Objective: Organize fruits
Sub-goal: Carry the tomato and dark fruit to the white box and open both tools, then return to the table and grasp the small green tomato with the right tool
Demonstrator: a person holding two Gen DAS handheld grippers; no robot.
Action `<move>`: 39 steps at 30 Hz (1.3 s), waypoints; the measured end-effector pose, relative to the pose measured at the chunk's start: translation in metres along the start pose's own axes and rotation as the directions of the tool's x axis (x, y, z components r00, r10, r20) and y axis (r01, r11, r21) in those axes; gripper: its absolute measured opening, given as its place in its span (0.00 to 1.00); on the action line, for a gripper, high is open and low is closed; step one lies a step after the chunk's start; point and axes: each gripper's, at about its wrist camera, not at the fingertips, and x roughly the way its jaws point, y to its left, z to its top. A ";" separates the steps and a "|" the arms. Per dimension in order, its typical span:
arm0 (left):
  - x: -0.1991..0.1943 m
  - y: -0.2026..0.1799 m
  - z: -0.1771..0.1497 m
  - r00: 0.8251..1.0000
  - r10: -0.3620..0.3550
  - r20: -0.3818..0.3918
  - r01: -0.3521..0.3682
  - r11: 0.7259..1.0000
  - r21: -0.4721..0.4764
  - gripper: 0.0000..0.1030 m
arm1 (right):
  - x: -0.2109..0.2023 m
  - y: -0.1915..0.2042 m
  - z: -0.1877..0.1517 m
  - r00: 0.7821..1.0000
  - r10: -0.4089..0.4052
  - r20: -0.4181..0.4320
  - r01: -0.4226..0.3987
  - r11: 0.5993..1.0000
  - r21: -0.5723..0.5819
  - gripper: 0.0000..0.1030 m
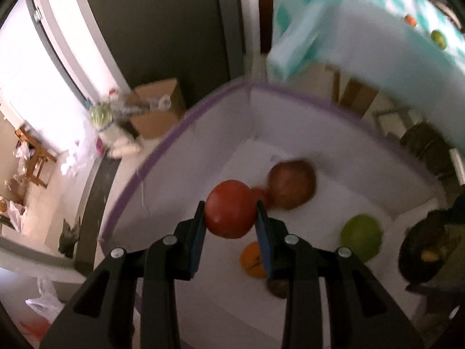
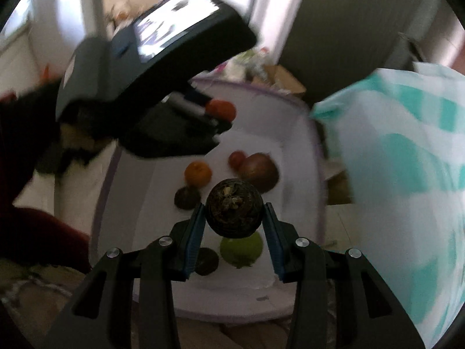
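Left wrist view showed left gripper [image 1: 231, 218] clamped on a red fruit [image 1: 229, 213], right gripper [image 2: 234, 213] clamped on a dark fruit [image 2: 234, 208], both over the white bin [image 1: 186, 122], release probably next.

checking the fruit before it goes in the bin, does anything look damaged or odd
Mostly the dark round fruit in the right gripper: blackish, with a rough yellowish patch, as if spoiled. Two similar dark ones already lie in the white bin. The red fruit in the left gripper looks sound.

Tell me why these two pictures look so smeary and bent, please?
Left wrist view: the held red fruit is fairly crisp, the white bin and checked cloth smear, and the window glares white. Right wrist view: the dark round fruit is sharp, the other gripper is blurred. Both bow at the edges.
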 end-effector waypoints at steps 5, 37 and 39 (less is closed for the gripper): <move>0.043 0.015 -0.005 0.989 0.046 -0.138 -0.043 0.999 0.027 0.32 | 0.055 0.020 0.003 0.990 0.033 -0.138 -0.043 0.997 -0.070 0.40; 0.069 0.018 0.000 0.958 0.158 -0.242 -0.150 0.987 0.051 0.79 | 0.070 0.030 0.005 0.985 -0.100 -0.140 0.074 0.981 -0.181 0.67; 0.066 0.016 0.001 0.957 0.185 -0.222 -0.174 0.982 0.069 0.86 | 0.048 0.029 0.008 0.992 -0.093 -0.086 0.077 0.982 -0.172 0.71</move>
